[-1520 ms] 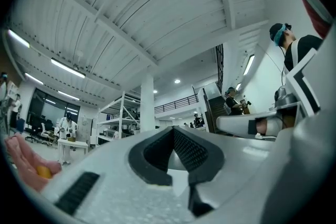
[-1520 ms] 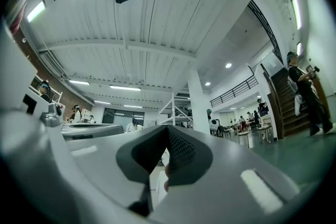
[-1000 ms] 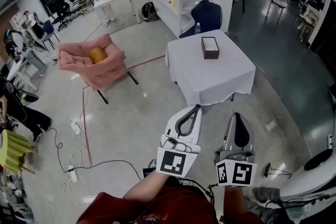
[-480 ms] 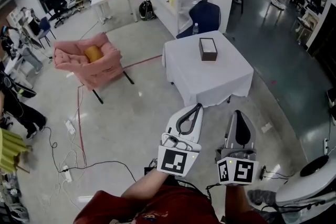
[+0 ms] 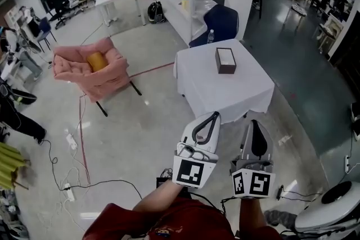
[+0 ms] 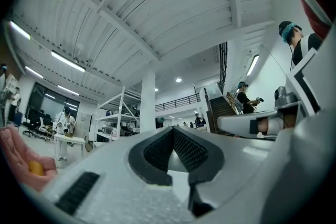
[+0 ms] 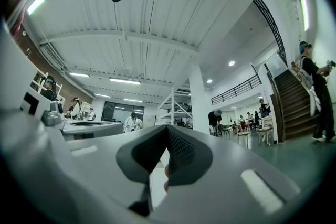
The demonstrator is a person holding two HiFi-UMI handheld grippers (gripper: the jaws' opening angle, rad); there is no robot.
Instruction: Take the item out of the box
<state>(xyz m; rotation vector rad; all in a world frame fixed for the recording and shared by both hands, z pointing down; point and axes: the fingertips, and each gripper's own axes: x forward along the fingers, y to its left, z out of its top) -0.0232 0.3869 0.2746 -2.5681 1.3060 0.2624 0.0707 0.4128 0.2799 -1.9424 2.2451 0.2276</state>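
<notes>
1 box (image 5: 225, 60), oblong, with dark brown sides and a pale top, lies flat on the white-clothed table (image 5: 225, 93) near its far edge. Its contents cannot be made out.

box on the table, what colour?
The box is dark brown with a pale top; the head view shows it best.

We get bright, even light from ceiling strip lamps (image 6: 67, 60), which burn out white in both claw views. Those views are heavy fisheye with black corners. The left claw (image 6: 173, 150) and right claw (image 7: 167, 150) look soft so near the lens. In the head view the glossy floor (image 5: 152, 121) shows pale glare, straight lines bend at the edges, and the white tabletop (image 5: 225, 87) is nearly washed out.
</notes>
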